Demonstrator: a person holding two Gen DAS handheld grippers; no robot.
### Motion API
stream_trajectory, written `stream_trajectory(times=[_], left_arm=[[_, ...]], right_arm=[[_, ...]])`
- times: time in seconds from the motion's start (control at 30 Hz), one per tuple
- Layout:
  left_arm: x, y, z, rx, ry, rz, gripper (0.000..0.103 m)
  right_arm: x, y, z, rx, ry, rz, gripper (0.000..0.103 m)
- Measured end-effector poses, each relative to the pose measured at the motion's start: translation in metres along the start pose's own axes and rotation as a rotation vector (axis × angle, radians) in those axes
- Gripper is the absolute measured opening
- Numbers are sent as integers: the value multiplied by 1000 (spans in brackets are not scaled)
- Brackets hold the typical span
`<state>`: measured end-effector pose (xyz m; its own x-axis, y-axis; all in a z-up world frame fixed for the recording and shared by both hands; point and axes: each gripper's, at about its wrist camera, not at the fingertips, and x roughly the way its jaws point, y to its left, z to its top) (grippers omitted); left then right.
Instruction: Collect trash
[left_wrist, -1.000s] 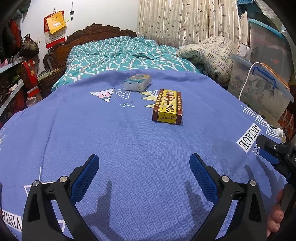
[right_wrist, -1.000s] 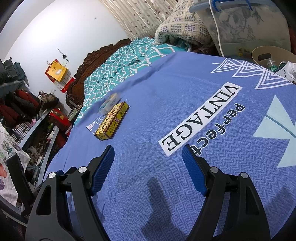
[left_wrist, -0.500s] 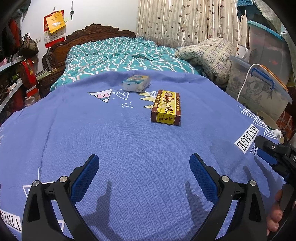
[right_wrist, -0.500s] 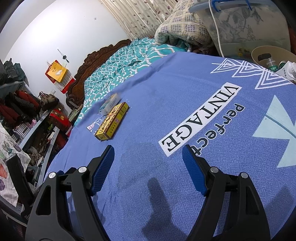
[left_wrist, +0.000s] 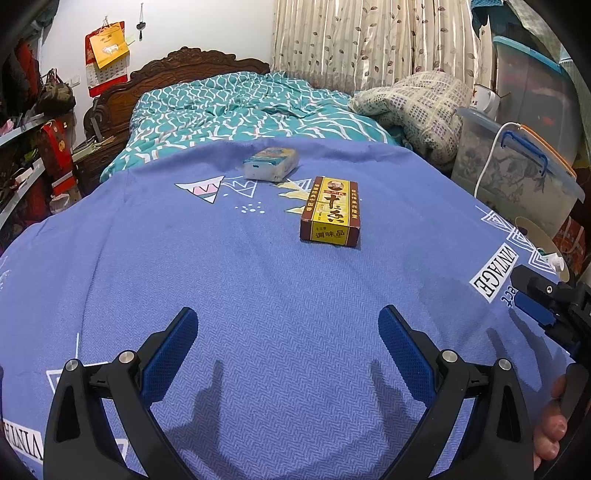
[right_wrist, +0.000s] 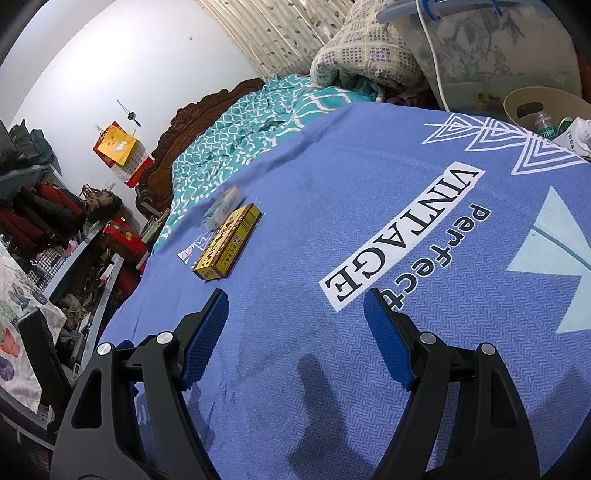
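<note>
A yellow and dark red seasoning box (left_wrist: 330, 211) lies flat on the blue bedspread (left_wrist: 240, 280), ahead of my left gripper (left_wrist: 288, 328) and slightly right. A small white and blue tissue pack (left_wrist: 271, 164) lies just beyond it. My left gripper is open and empty, well short of the box. In the right wrist view the box (right_wrist: 228, 246) and the pack (right_wrist: 221, 206) lie far ahead to the left. My right gripper (right_wrist: 295, 314) is open and empty above the bedspread (right_wrist: 406, 177). It shows at the left wrist view's right edge (left_wrist: 546, 306).
A round bin (right_wrist: 543, 110) holding bottles and packaging stands off the bed's right edge, also in the left wrist view (left_wrist: 535, 236). Clear storage tubs (left_wrist: 517, 173), a folded quilt (left_wrist: 417, 107), a teal duvet (left_wrist: 243, 107) and cluttered shelves (left_wrist: 33, 147) surround the bed.
My left gripper has drifted slightly forward and tilted, so the box and pack sit a little lower in its view. The right gripper has not visibly moved.
</note>
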<state>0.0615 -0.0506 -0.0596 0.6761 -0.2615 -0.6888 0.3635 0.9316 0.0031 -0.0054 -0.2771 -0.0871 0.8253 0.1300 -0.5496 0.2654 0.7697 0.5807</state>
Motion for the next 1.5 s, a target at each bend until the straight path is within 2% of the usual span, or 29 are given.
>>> stream_trajectory(times=[0.87, 1.03, 1.2, 1.33, 1.43, 1.47, 1.5], left_arm=[[2, 1, 1, 7, -5, 5, 94], [10, 3, 12, -7, 30, -46, 94], [29, -9, 54, 2, 46, -88, 94], [63, -30, 81, 81, 63, -50, 94], [101, -43, 95, 103, 128, -40, 94], [112, -45, 98, 110, 147, -33, 92], [128, -49, 100, 118, 181, -28, 82]], right_arm=[[-2, -7, 2, 10, 0, 19, 76], [-1, -6, 1, 9, 5, 20, 76], [-3, -5, 0, 7, 3, 36, 76], [-4, -2, -1, 0, 5, 52, 77], [-5, -4, -1, 10, 2, 64, 77], [-6, -7, 0, 14, 1, 68, 77], [-6, -9, 0, 18, 1, 70, 77]])
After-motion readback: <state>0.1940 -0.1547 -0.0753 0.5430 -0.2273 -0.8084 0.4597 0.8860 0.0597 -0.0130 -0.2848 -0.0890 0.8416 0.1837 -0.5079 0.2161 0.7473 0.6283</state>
